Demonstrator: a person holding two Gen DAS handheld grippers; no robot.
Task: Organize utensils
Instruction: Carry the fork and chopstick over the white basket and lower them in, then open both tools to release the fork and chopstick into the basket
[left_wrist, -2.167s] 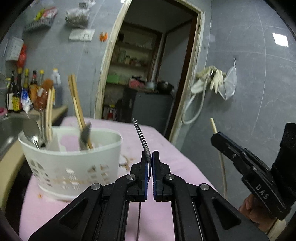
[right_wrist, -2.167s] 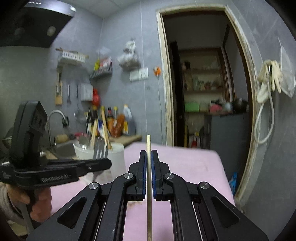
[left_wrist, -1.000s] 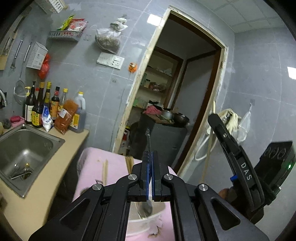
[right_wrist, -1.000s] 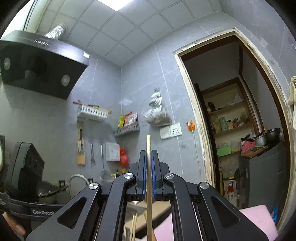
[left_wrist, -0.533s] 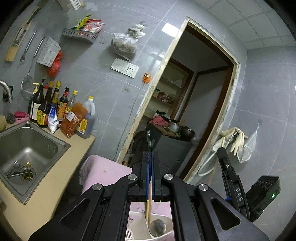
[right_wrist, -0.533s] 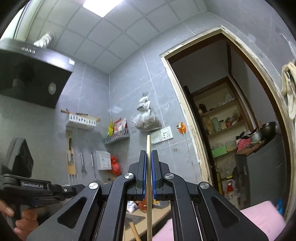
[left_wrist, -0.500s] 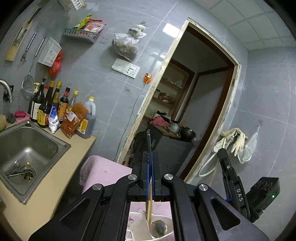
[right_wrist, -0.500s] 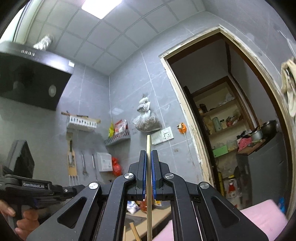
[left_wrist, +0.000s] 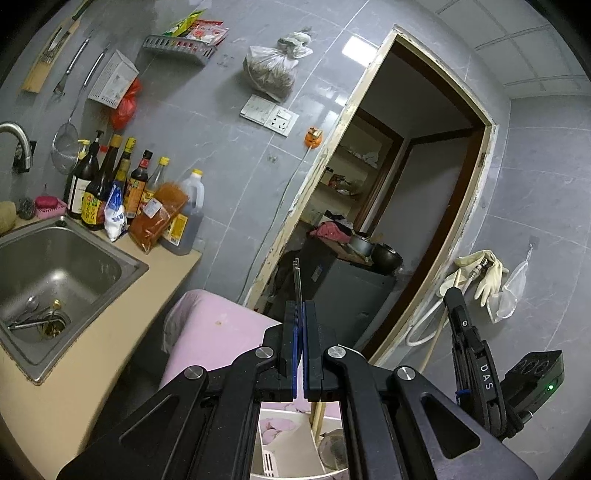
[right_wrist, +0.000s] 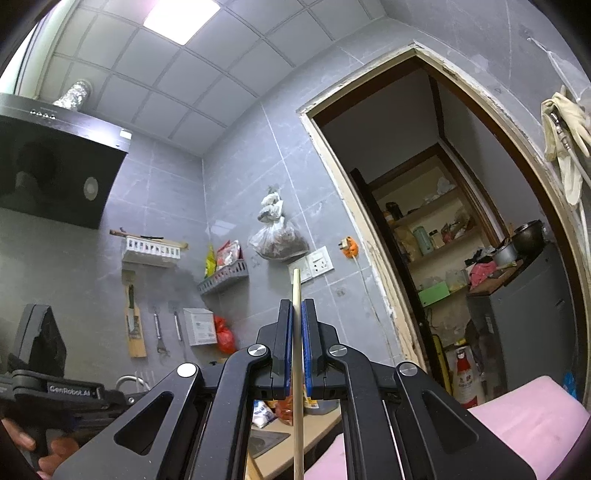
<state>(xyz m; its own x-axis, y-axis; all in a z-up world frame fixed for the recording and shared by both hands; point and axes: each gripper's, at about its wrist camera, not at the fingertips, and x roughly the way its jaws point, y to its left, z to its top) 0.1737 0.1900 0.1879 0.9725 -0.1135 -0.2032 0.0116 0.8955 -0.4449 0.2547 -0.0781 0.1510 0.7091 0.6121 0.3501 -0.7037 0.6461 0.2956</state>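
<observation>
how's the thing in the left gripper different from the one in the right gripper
The left gripper pinches a fork: thin dark metal, tines up. The right gripper pinches a chopstick: pale wood, round and plain-tipped. Both stand upright between shut fingers, running down past the gripper.

Your left wrist camera is looking along the left gripper (left_wrist: 299, 321), tilting down toward the white utensil holder (left_wrist: 295, 443) close beneath at 6 o'clock, with the sink (left_wrist: 55, 266) at 9 o'clock and the doorway (left_wrist: 399, 206) at 1 o'clock. Your right wrist camera is riding behind the right gripper (right_wrist: 297, 325), pitching up toward the ceiling panels (right_wrist: 177, 44) at 11 o'clock. Both views are sharing the doorway (right_wrist: 443, 221), the hanging bag (left_wrist: 271, 70) (right_wrist: 277, 236) and the wall sockets (left_wrist: 269, 114) (right_wrist: 316, 266).
</observation>
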